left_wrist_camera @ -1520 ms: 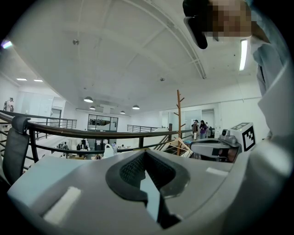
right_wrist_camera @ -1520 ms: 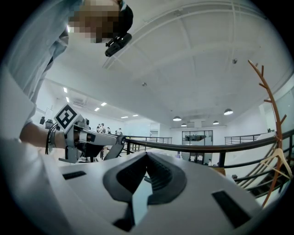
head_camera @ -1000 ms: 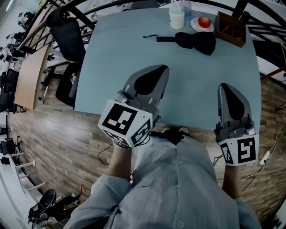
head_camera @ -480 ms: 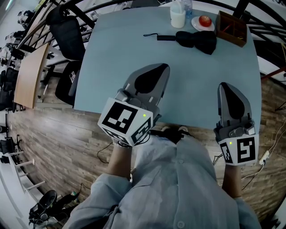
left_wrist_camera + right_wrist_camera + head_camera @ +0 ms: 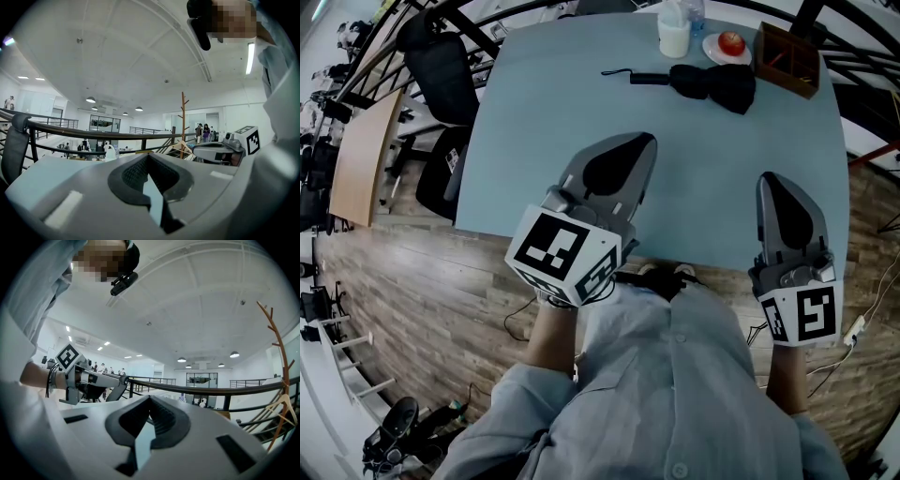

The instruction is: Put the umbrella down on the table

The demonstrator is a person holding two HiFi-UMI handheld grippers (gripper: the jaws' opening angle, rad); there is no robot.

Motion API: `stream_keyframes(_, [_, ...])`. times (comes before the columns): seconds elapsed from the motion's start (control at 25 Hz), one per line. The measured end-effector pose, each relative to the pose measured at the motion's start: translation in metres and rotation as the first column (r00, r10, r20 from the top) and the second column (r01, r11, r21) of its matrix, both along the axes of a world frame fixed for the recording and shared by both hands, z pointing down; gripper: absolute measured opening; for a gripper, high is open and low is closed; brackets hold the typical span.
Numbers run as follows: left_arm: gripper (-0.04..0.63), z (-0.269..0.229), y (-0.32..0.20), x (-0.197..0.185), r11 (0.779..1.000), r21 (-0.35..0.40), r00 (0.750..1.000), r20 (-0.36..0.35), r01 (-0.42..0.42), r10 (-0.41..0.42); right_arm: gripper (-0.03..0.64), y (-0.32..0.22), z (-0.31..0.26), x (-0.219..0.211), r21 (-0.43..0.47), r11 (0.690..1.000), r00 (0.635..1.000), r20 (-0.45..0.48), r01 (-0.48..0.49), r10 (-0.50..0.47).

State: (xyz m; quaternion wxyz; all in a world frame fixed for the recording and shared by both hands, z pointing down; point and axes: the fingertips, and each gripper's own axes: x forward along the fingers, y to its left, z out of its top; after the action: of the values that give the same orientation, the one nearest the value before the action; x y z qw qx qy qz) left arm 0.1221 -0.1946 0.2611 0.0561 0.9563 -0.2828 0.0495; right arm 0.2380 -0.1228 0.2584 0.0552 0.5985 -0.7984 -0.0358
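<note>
Black umbrella lay flat on the table, apparently already delivered, so left gripper and right gripper hung back, closed and empty.

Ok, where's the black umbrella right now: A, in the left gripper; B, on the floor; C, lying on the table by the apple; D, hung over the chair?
C: the folded umbrella lies flat at the far side of the table, just beside the apple on its plate.
</note>
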Motion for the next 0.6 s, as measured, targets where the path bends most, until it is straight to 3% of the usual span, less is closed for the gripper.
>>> stream_keyframes(0.6, [0.005,-0.0017,-0.0007,0.0039,1.0,-0.003,1.0,0.002,-0.012,0.012,0.0,0.0007,-0.0016,0.0033,-0.003,1.0,1.0,-0.002,-0.011,0.011])
